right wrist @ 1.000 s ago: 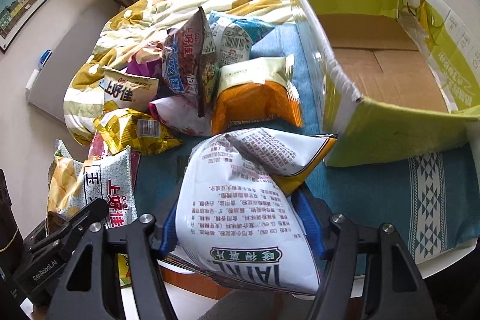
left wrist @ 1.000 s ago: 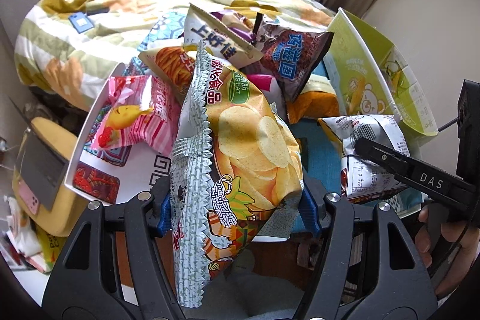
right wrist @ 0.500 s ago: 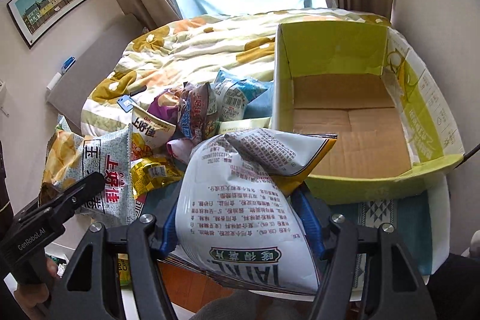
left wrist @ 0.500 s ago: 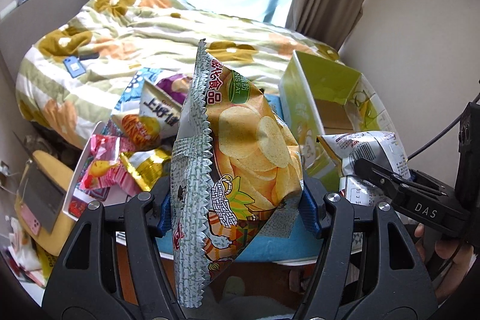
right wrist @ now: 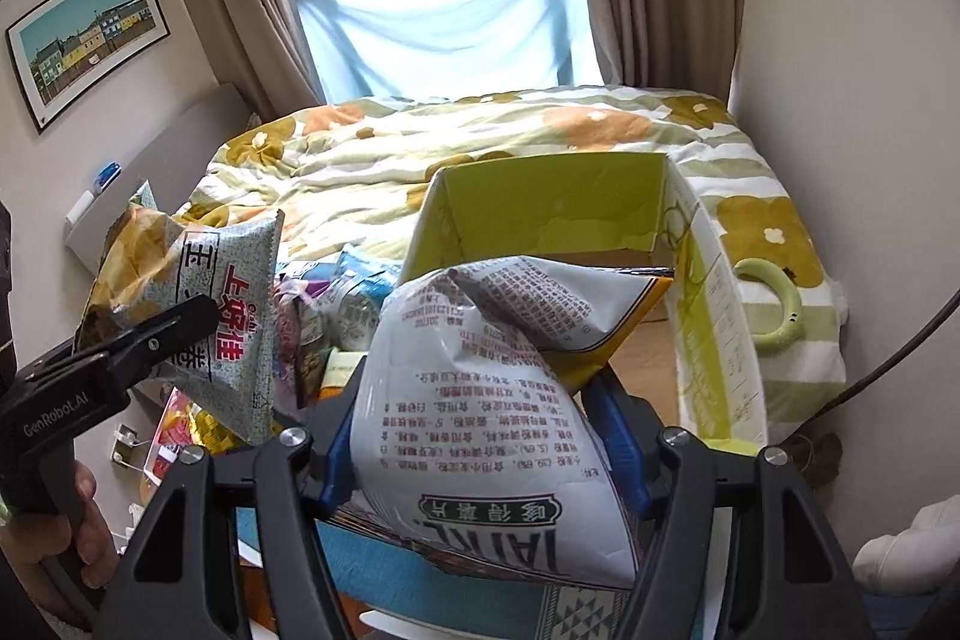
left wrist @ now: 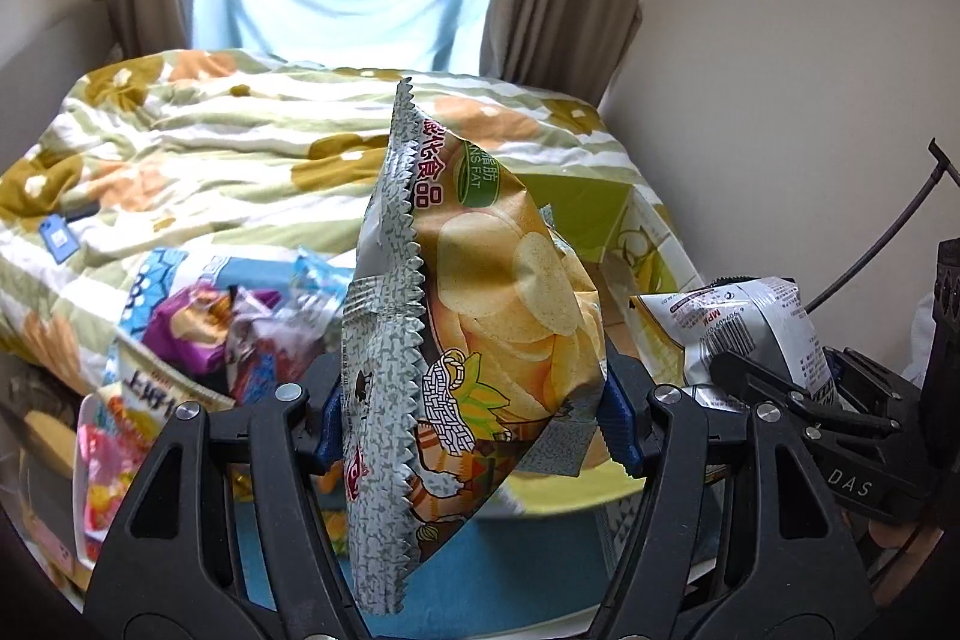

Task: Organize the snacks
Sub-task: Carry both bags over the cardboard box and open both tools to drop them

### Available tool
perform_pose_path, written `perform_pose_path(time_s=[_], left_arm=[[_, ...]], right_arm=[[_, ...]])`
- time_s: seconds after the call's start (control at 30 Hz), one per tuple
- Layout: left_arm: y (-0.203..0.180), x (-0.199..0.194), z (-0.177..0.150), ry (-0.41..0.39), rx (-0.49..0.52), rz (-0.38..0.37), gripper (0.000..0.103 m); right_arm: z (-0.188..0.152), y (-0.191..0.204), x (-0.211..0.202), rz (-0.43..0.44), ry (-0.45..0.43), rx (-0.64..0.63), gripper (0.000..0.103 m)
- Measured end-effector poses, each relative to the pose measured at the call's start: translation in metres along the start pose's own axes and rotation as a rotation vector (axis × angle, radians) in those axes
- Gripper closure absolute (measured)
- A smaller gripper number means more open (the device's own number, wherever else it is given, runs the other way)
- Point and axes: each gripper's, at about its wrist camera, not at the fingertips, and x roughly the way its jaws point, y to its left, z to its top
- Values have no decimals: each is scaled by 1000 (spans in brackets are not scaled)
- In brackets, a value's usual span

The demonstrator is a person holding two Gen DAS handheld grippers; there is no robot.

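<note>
Short of the green carton (right wrist: 714, 316), on its open near side: right hand-held gripper (right wrist: 480, 454), clenched on a white printed snack bag (right wrist: 480, 400), bag's folded top tipped toward the carton mouth; likely the nearer to drop. To the carton's left: left hand-held gripper (left wrist: 474, 412), clenched on an upright potato-chip bag (left wrist: 480, 316), long axis vertical. Remaining snack pile (right wrist: 324, 316) on the tabletop, left of the carton.

A flowered quilt (right wrist: 480, 142) covers the bed beneath a blue-draped window (right wrist: 444, 22), framed picture (right wrist: 84, 34) on the wall.
</note>
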Motion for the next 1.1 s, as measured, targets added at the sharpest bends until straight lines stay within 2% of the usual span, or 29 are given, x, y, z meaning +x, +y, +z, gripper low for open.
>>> perform_pose_path(time_s=[0.23,0.4,0.47,0.5,0.57,0.6,0.77,0.93,1.1], left_arm=[[-31,88,55,82,58,-59,41],[-43,153,77,181,97,-56,41],[-46,178,81,221,108,-54,37],[-48,189,82,236,121,-52,35],[-52,205,81,257,154,-29,21],[-49,213,79,266,169,-7,9],[-28,211,74,257,141,-6,7],[-6,186,72,235,78,-27,7],[11,162,70,215,54,-13,7]], right_arm=[[40,-33,15,-94,-30,48,41],[59,-54,39,-147,-1,93,41],[63,-61,50,-164,18,111,41],[64,-65,56,-172,30,119,41],[67,-72,70,-187,57,131,41],[67,-75,76,-192,72,138,41],[65,-87,102,-194,134,167,41],[65,-89,112,-197,163,170,41],[75,-93,118,-177,165,180,41]])
